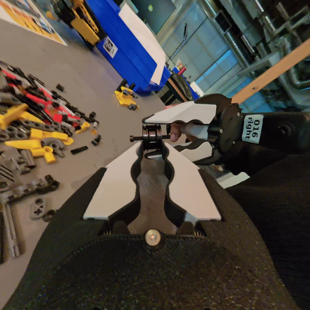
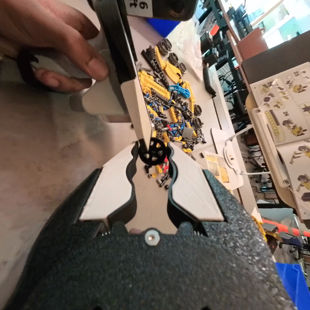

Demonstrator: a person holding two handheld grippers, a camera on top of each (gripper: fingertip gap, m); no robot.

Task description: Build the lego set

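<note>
A small black spoked wheel [image 1: 151, 136] with a black axle [image 1: 134, 138] through its hub is held in the air between both grippers. My left gripper [image 1: 152, 145] is shut on the wheel's rim from below in the left wrist view. My right gripper [image 1: 146, 137] comes in from the right, with one finger above the rim and one below. In the right wrist view my right gripper [image 2: 152, 147] is shut on the wheel [image 2: 153, 153]. The left gripper's finger [image 2: 142, 114] comes down onto it from above, with a hand [image 2: 58, 50] behind it.
A pile of yellow, red, black and grey building parts [image 1: 33, 125] lies on the grey table at left. Beyond it are a small yellow assembly [image 1: 126, 98] and a blue bin [image 1: 130, 47]. A parts pile [image 2: 172, 109] and an open instruction booklet [image 2: 285, 117] lie ahead. Left and right tips are no more than a few centimetres apart.
</note>
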